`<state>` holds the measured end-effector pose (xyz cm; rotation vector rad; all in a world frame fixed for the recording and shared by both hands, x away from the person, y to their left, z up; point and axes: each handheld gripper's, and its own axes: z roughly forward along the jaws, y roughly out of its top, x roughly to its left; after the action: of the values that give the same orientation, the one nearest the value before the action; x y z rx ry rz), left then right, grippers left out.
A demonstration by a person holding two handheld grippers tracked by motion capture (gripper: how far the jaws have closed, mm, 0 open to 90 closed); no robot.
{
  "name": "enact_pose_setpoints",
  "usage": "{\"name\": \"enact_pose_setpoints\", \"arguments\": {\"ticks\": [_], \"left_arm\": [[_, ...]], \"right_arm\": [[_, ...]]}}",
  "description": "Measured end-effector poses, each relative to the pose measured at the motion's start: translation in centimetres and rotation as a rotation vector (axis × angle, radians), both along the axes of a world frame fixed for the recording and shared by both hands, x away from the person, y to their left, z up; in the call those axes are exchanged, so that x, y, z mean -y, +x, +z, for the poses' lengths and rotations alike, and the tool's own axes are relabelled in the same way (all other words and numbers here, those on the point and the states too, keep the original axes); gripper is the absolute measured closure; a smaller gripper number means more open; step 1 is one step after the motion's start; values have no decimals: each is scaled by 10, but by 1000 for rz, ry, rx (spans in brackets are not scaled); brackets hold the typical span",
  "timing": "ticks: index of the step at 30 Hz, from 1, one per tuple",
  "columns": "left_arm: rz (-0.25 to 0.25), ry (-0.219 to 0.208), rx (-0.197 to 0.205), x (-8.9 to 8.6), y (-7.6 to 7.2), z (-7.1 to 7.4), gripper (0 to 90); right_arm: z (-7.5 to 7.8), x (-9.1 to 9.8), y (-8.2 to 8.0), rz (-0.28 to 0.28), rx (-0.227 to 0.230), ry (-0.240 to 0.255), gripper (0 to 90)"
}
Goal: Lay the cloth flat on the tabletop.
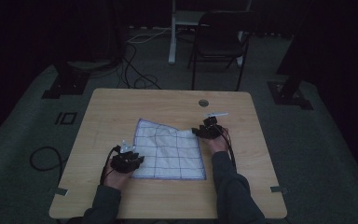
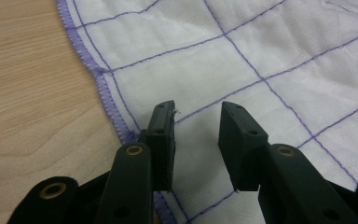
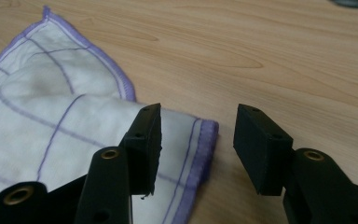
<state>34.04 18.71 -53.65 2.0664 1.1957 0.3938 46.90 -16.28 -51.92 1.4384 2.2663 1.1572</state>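
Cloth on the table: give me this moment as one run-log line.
cloth: spread on table, far right corner rumpled | left tongs: open over near left part, nothing gripped | right tongs: open at right hem, nothing gripped

Black fingers (image 2: 161, 135), brass-ringed screw holes, grey sleeves (image 1: 233, 186)

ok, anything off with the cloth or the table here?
Only the cloth: its far right corner by the right gripper is rumpled and humped rather than flat, so that edge runs crooked. The rest lies smooth on the table. Both grippers stand open, nothing pinched; the left gripper is over the near left corner.
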Motion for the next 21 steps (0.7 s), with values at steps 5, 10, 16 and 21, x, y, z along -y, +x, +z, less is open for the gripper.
{"name": "enact_pose_setpoints", "arguments": {"ticks": [5, 10, 16, 21], "left_arm": [[-2, 6, 5, 1, -1, 0, 664], [-1, 5, 10, 1, -1, -1, 663], [0, 6, 12, 1, -1, -1, 663], [4, 15, 15, 2, -2, -1, 664]], "right_arm": [[-6, -5, 10, -7, -49, 34, 517], [-10, -9, 14, 20, -104, 42, 717], [10, -8, -6, 58, -17, 40, 878], [36, -10, -35, 100, 89, 39, 879]]}}
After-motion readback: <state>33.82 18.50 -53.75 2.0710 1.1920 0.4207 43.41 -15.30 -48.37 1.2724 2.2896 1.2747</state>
